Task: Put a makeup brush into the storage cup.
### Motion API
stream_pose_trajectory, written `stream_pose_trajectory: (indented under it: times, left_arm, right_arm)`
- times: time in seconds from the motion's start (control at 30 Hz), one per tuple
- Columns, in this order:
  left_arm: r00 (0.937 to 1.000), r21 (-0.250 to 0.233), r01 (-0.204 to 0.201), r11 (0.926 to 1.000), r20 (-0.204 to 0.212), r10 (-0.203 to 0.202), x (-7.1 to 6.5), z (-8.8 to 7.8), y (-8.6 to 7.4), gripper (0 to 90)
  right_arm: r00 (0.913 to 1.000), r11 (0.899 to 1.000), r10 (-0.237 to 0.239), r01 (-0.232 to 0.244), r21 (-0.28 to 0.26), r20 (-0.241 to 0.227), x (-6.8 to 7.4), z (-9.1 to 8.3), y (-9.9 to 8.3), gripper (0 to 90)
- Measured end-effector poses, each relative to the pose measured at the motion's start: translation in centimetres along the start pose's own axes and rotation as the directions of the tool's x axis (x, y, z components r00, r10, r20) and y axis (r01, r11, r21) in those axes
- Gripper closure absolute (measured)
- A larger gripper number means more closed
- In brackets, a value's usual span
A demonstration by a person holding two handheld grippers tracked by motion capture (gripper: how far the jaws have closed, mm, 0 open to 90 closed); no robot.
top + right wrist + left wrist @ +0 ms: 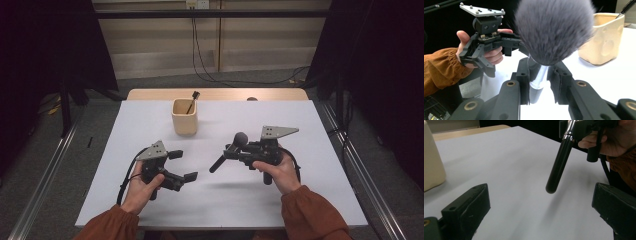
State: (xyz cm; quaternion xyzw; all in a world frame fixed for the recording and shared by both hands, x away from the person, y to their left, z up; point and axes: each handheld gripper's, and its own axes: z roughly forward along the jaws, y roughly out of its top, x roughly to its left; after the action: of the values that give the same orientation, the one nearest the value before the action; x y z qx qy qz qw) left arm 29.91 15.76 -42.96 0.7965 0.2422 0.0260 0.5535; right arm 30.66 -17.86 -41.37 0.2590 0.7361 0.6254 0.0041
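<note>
A makeup brush with a fluffy grey head [241,138] and a black handle [216,164] hangs tilted above the white table [300,200]. My right gripper [232,150] is shut on its silver ferrule [538,76], and the head [554,27] rises close in the right gripper view. My left gripper [183,165] is open, its jaws spread wide with nothing between them. In the left gripper view the handle [559,165] points down ahead of the left gripper [541,207], apart from both jaws. The left gripper [504,58] shows in the other hand to the left.
A cream cup [184,117] stands at the back of the table with a thin dark brush [191,102] leaning in it. The cup [431,165] sits at the left edge of the left gripper view and the cup [602,37] at the right of the right gripper view.
</note>
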Motion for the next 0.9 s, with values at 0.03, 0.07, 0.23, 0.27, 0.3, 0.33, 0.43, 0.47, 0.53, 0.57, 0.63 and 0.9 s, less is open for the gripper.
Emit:
stream_pose_trajectory:
  times: [0.03,0.07,0.23,0.27,0.3,0.33,0.43,0.47,0.53,0.57,0.63,0.9]
  left_arm:
    - [1.0000,-0.002,0.002,1.0000,-0.002,-0.002,-0.1,0.0,0.0,1.7]
    - [1.0000,-0.001,-0.002,1.0000,0.000,0.002,-0.1,0.0,0.0,1.7]
    - [0.9998,-0.020,-0.019,0.9996,-0.012,0.019,-0.5,0.1,0.0,1.7]
    - [0.9998,-0.027,-0.015,0.9995,-0.013,0.015,-0.5,0.1,0.0,1.7]
    - [0.9998,-0.024,-0.019,0.9995,-0.011,0.019,-0.5,0.2,0.0,1.8]
    - [0.9997,-0.019,-0.023,0.9996,-0.014,0.022,-0.6,0.2,0.0,2.2]
    - [0.9994,-0.025,-0.030,0.9992,-0.020,0.030,-0.6,0.5,-0.1,2.1]
    - [0.9994,-0.032,-0.030,0.9991,-0.018,0.029,-0.7,0.6,0.0,2.3]
    - [0.9993,-0.044,-0.034,0.9985,-0.015,0.034,-0.8,0.6,0.0,2.4]
    - [0.9992,-0.046,-0.039,0.9982,-0.013,0.039,-1.0,0.7,0.0,2.4]
    - [0.9991,-0.032,-0.042,0.9986,-0.010,0.042,-1.2,0.9,0.0,2.4]
    - [0.9992,-0.041,-0.034,0.9986,0.021,0.035,-1.5,1.7,0.0,2.4]
  right_arm:
    - [1.0000,1.000,0.002,-0.002,0.005,0.007,0.0,-0.1,0.1,71.0]
    - [1.0000,1.000,0.002,-0.002,0.011,0.002,0.1,-0.1,0.3,71.0]
    - [1.0000,0.997,-0.006,0.006,0.078,0.000,0.5,0.2,0.9,71.0]
    - [1.0000,0.996,-0.007,0.007,0.092,-0.001,0.5,0.3,1.1,71.0]
    - [0.9999,0.994,-0.010,0.010,0.107,0.000,0.5,0.4,1.2,71.0]
    - [0.9999,0.993,-0.009,0.010,0.119,-0.004,0.5,0.5,1.4,71.0]
    - [0.9999,0.987,-0.008,0.009,0.160,-0.011,0.5,0.9,2.0,71.1]
    - [0.9999,0.984,-0.010,0.012,0.176,-0.014,0.5,1.0,2.1,71.1]
    - [0.9998,0.980,-0.013,0.016,0.199,-0.015,0.5,1.3,2.4,71.0]
    - [0.9998,0.977,-0.015,0.017,0.212,-0.013,0.5,1.4,2.5,71.1]
    - [0.9998,0.972,-0.017,0.020,0.235,-0.013,0.5,1.6,2.7,71.1]
    - [0.9997,0.953,-0.024,0.026,0.303,-0.011,0.5,2.4,3.2,71.1]
